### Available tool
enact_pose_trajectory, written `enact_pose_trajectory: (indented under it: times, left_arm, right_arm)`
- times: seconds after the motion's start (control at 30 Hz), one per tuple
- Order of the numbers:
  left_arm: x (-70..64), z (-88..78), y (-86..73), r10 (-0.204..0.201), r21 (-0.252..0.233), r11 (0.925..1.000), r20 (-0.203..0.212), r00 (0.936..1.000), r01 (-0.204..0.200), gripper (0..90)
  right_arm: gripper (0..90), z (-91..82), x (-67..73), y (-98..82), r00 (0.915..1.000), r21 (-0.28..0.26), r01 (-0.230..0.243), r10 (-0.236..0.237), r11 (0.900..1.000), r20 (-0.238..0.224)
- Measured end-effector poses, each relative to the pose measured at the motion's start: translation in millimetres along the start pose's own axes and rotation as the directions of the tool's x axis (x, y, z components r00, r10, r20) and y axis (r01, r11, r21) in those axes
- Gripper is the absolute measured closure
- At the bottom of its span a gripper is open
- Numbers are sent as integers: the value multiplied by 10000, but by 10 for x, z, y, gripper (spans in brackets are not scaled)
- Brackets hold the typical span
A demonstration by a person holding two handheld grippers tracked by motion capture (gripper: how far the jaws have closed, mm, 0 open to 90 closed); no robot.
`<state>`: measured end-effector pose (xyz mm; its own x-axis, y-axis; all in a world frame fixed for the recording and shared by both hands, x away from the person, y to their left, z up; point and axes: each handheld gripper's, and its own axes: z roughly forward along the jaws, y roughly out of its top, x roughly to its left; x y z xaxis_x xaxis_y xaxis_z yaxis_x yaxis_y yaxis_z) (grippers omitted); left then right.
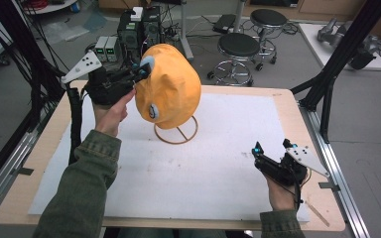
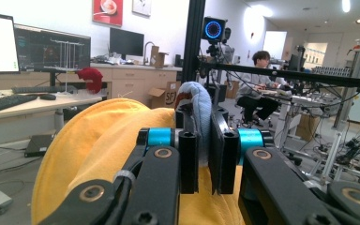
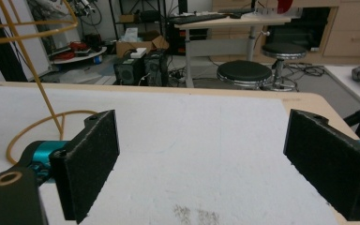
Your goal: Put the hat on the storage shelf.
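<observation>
The left tool [image 1: 140, 71] is closed on the blue trim of the hat [image 1: 171, 84] on its wire stand [image 1: 176, 133], probably to lift it, while the right tool [image 1: 274, 147] waits wide apart above the worktop [image 1: 287, 101].

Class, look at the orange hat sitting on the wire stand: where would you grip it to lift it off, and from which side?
Grip the blue-grey ear flap on the orange hat, from the hat's left, probably: it sticks out as a thin tab, and the left gripper is shut on it. The crown is too round for jaws.

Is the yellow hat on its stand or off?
On: the yellow hat drapes over the wire stand; the left hand-held gripper pinches its blue trim.
</observation>
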<state>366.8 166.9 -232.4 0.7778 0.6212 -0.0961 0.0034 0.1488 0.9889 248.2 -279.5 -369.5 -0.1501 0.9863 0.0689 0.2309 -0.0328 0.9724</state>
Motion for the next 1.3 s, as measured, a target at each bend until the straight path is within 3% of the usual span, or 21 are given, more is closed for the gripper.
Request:
enact_pose_trajectory:
  times: [0.37,0.63,1.03,1.3]
  left_arm:
    - [11,166,55,101,290,9995,5,9999,-101,833]
    - [81,324,120,291,476,9985,-170,9994,-282,833]
    - [218,598,187,250,780,9967,-291,9993,-226,833]
    - [372,820,143,126,1324,9912,-429,9990,-68,832]
  right_arm:
    - [97,100,-173,-256,9992,157,-120,114,9998,391]
    - [97,154,-139,-286,9984,68,330,-333,9994,465]
    - [98,177,-152,-302,9985,50,261,-263,9996,490]
    - [97,197,-160,-309,9985,49,275,-277,9996,472]
